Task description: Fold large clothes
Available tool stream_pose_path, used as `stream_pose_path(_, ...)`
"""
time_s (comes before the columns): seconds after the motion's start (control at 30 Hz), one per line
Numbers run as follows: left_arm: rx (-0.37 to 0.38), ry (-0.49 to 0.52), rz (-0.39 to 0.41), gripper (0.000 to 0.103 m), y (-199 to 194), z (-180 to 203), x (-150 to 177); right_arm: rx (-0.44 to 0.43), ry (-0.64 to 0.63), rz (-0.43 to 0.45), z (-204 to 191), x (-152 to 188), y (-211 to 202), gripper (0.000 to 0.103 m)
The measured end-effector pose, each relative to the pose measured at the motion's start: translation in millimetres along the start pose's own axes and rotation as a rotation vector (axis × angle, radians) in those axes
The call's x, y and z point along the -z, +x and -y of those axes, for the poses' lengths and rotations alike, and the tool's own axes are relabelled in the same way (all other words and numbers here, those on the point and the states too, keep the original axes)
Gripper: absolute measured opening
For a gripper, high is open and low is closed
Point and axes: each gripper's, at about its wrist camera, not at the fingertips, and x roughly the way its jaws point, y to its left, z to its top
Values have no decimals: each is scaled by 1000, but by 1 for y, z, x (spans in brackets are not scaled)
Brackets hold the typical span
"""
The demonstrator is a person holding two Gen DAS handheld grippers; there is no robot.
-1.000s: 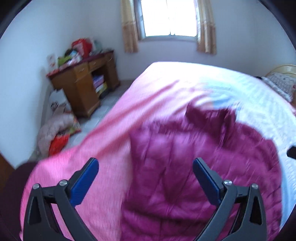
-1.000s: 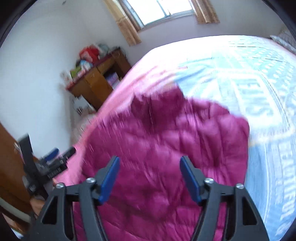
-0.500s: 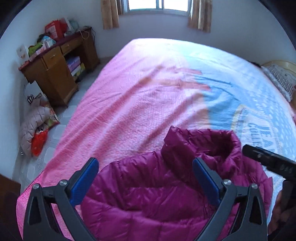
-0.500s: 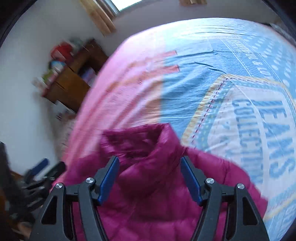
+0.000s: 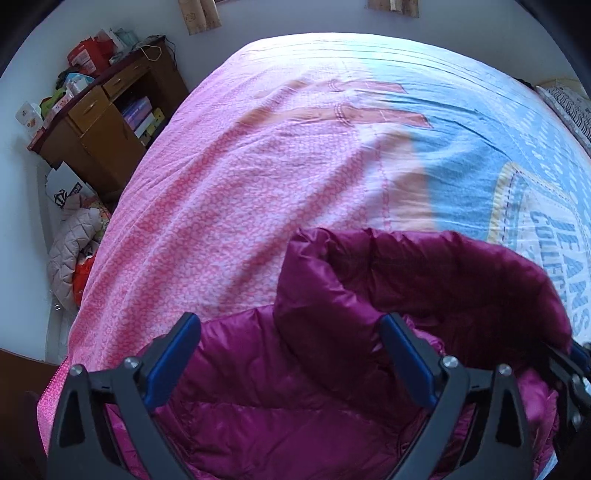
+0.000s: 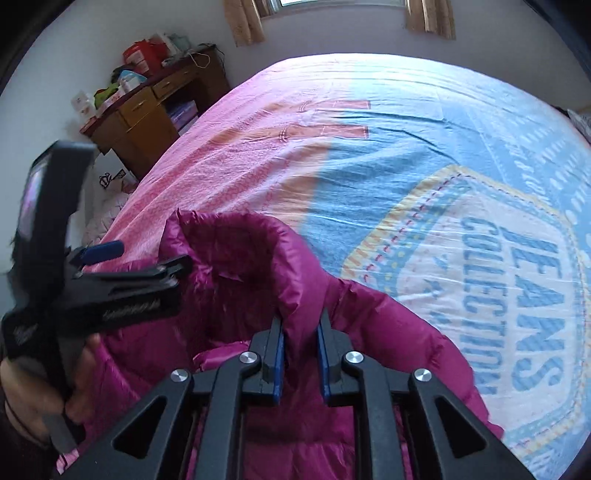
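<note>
We're in a bedroom, looking down on one wide bed under a pink and blue printed bedspread [image 5: 258,177], with blue block lettering across its pale panel on the right. Against the white wall at upper left stands one brown wooden desk with drawers [image 5: 107,125], its top piled with boxes and packets too jumbled to count, and beside it on the floor one pale quilted garment in a heap [image 5: 70,247]. Two strips of tan curtain [image 6: 243,18] hang at the top edge.

Just one garment on the bed: a magenta quilted puffer jacket [image 5: 295,398], lying at the near edge with its stand-up collar raised and curled towards the pink half of the spread.

Two grippers in play. The right gripper [image 6: 299,332] has just been closing, and there it is, its two blue pads pinching a ridge of the collar's right side between them. The left gripper [image 5: 290,347] hangs over the jacket's left shoulder with its two blue-padded fingers [image 5: 173,354] spread wide, the fabric below and between them and neither pad pressing it. In the right wrist view a hand [image 6: 33,391] grips that left tool's handle.
</note>
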Motion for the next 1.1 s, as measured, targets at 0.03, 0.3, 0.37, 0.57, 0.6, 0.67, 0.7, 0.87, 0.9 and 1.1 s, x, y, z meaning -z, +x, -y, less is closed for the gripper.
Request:
stream_pose_path(0.03,4,-7,0,100,-1,0,-1,2,-8,5,3,6,-6,14)
stream_pose_path(0.3,85,-23,55,100,-26,10,2,-67,111,-20,36,45,8,14)
stream_pose_path(0.37,71,19,48,100,-24,21,5,-107,163,-12,44,52,13,14)
stream_pose_path(0.57,3,42,29,90,-10,30,13,-157,191,46,49,56,-3,14)
stream_pose_path(0.6,-11,50,28,78,-9,30,15,-156,189,49,49,56,-5,14)
stream_pose_path(0.67,-22,61,31,61,-11,24,21,-147,181,51,47,55,-7,14)
stream_pose_path(0.7,-13,56,37,54,-13,19,25,-137,178,52,47,55,-8,14)
stream_pose_path(0.87,19,-6,95,48,-34,-25,58,-110,188,49,52,62,-3,14)
stream_pose_path(0.9,15,-20,90,48,-33,-31,61,-107,199,48,54,64,-1,14)
stream_pose_path(1.1,-27,-145,-23,49,8,-71,82,-68,217,64,61,75,17,12)
